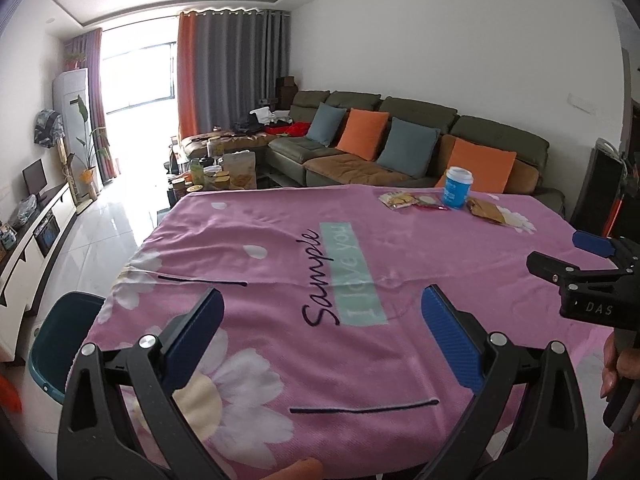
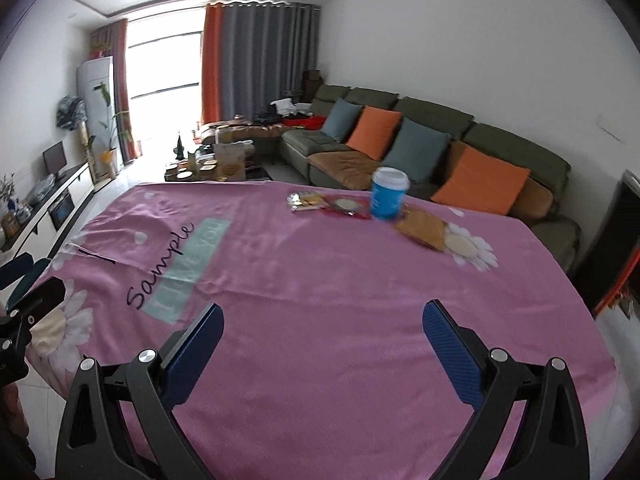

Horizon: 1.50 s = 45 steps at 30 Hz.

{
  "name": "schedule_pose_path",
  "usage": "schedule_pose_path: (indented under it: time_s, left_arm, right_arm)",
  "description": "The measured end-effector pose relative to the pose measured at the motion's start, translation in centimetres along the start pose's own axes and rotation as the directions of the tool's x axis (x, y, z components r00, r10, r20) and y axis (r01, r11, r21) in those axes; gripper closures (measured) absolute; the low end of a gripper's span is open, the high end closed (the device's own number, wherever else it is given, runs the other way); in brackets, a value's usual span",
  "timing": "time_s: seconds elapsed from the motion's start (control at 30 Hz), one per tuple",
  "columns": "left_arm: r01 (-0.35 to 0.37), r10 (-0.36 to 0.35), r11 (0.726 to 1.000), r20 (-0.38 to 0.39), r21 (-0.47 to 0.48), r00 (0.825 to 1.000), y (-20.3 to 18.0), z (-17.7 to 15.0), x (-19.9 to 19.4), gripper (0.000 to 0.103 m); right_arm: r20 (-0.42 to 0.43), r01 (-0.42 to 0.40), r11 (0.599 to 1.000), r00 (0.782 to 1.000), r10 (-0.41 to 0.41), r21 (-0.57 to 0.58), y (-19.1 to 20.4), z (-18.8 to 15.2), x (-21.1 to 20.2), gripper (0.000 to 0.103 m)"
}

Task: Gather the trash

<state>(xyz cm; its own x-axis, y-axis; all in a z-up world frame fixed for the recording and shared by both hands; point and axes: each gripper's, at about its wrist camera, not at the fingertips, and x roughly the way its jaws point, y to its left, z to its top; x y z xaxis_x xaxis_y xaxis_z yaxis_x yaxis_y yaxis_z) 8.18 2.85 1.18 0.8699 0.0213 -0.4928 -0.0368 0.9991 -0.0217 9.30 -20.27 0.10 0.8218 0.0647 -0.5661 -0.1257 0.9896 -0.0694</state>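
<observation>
Left gripper [image 1: 322, 312] open above pink tablecloth [image 1: 280, 248]; blue cup [image 1: 457, 188], wrappers [image 1: 412, 201] far side.

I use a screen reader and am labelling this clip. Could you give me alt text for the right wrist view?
The open right gripper hovers empty over a pink flowered tablecloth. At the far side lie a blue paper cup with a white lid, snack wrappers and a brown packet. Behind is a green sofa with orange and blue cushions.
</observation>
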Motion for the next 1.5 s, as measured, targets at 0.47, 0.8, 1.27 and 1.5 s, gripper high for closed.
schedule_pose_path:
  time_s: [0.47, 0.8, 1.27, 1.5]
  left_arm:
    - [-0.025, 0.027, 0.999, 0.056, -0.041, 0.998, 1.4, -3.1, -3.5, 0.006]
    - [-0.077, 0.095, 0.992, 0.175, -0.104, 0.980, 3.3, -4.9, -7.4, 0.006]
    - [-0.105, 0.123, 0.992, 0.315, -0.074, 0.941, 2.2, -6.4, -11.2, 0.006]
    - [-0.076, 0.090, 0.995, 0.301, -0.060, 0.949, 1.5, -6.8, -11.0, 0.006]
  right_arm:
    - [0.035, 0.061, 0.997, 0.997, -0.063, 0.044, -0.1, -2.7, -2.0, 0.007]
    - [0.160, 0.071, 0.997, 0.984, -0.076, 0.039, 1.8, -3.9, -5.2, 0.007]
    - [0.327, 0.040, 0.999, 0.944, -0.049, 0.034, 4.0, -6.4, -9.4, 0.007]
    - [0.349, 0.038, 0.997, 0.935, -0.060, 0.068, 4.1, -7.4, -10.0, 0.007]
